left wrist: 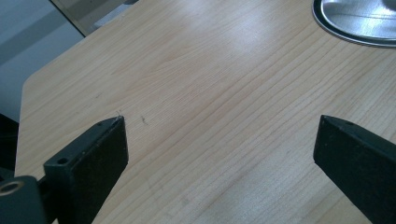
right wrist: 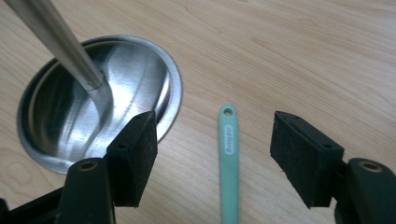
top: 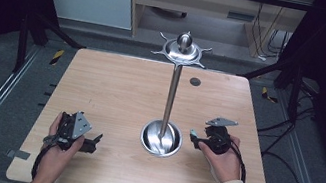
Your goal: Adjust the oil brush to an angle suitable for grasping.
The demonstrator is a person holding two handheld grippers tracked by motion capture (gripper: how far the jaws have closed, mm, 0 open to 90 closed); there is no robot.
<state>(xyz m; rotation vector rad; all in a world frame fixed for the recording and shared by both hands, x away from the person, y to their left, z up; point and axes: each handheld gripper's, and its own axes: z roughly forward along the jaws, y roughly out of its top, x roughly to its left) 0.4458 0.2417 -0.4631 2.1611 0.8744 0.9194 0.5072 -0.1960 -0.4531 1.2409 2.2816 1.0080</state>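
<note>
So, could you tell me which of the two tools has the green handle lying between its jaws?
The right tool: the green handle lies between its open jaws.

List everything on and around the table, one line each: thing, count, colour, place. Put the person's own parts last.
stand: one, shiny steel, round dish base at table centre-front, upright pole, hooked ring and ball knob on top.
green handle: one, mint green with a hole at its tip, flat on the table right of the dish base, between the right gripper's open jaws, untouched; its far end is out of frame.
table: one, light wood, small dark round spot near the far edge.
cabinet: one, pale wood, behind the table.
left gripper: one, black, jaws open over bare wood, front left.
right gripper: one, black, jaws open, front right.
hands: two, each holding a gripper.
</note>
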